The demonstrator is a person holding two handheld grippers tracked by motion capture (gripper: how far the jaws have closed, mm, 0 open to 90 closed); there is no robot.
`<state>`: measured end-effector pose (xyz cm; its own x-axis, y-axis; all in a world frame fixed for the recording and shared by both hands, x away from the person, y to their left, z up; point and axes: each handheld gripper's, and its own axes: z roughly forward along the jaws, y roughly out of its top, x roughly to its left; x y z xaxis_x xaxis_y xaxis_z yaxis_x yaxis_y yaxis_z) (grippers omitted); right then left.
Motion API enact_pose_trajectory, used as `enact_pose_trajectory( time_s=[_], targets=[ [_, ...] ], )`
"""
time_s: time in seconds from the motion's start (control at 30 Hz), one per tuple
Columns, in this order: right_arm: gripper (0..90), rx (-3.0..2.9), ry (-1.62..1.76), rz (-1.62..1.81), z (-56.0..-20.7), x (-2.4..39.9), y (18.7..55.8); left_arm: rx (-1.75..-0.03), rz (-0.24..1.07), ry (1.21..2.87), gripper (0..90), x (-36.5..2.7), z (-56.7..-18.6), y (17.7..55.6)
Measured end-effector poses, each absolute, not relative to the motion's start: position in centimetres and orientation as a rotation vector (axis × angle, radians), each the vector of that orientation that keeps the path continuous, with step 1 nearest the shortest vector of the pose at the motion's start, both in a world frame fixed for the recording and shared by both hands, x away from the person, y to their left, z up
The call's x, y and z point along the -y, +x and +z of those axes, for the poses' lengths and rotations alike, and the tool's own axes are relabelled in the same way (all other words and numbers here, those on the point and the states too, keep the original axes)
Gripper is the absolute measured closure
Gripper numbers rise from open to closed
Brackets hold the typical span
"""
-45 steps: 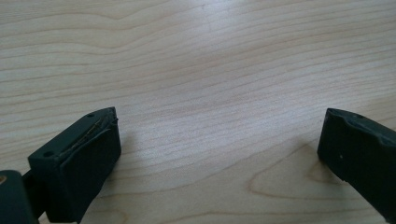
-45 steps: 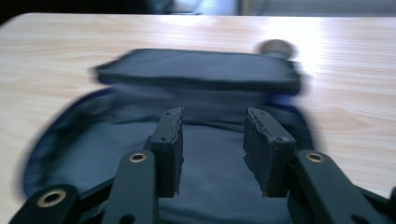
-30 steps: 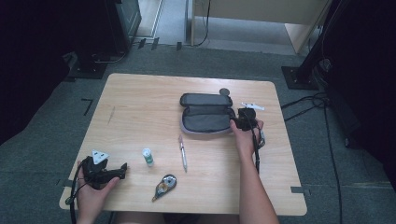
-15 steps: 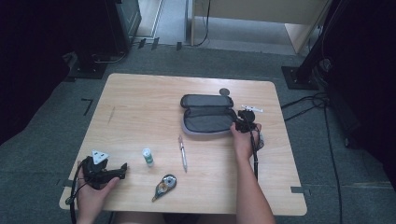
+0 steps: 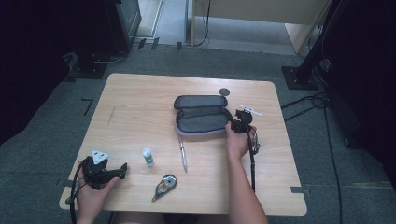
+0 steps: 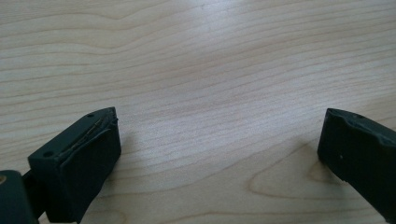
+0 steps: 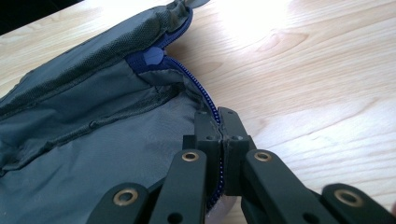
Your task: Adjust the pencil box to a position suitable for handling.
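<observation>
A dark grey pencil case lies unzipped near the middle of the table, its blue zipper running along the rim. My right gripper is at the case's right end. In the right gripper view its jaws are shut on the zipper edge of the case. My left gripper rests at the near left corner, held by a hand. In its own view the gripper is open, its jaws wide apart over bare wood with nothing between them.
A small white-and-green tube stands left of a pen. A correction-tape dispenser lies near the front edge. A white item and a dark disc lie behind the right hand. A cable trails down the right side.
The right hand has shifted slightly nearer and toward the case's right end. The left hand and its gripper have kept still.
</observation>
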<state>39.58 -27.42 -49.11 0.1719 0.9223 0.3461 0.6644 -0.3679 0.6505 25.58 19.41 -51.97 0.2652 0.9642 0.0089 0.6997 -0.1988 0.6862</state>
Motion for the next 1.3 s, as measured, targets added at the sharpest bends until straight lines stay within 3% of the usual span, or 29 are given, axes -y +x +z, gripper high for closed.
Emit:
enact_pose_trajectory(
  time_s=[0.63,0.9,1.3],
  targets=[
    [87.2,-1.37,2.153,1.099,-50.0,23.2,38.1,-1.498,0.605,1.974,0.0,-19.4,-52.0,25.6],
    [69.7,-1.406,2.096,1.208,-49.8,22.9,36.9,-1.498,0.604,1.975,0.0,-19.4,-52.0,25.6],
    [60.8,-1.6,1.852,1.2,-48.2,22.4,33.9,-1.498,0.604,1.974,0.0,-19.4,-52.0,25.6]
  ],
)
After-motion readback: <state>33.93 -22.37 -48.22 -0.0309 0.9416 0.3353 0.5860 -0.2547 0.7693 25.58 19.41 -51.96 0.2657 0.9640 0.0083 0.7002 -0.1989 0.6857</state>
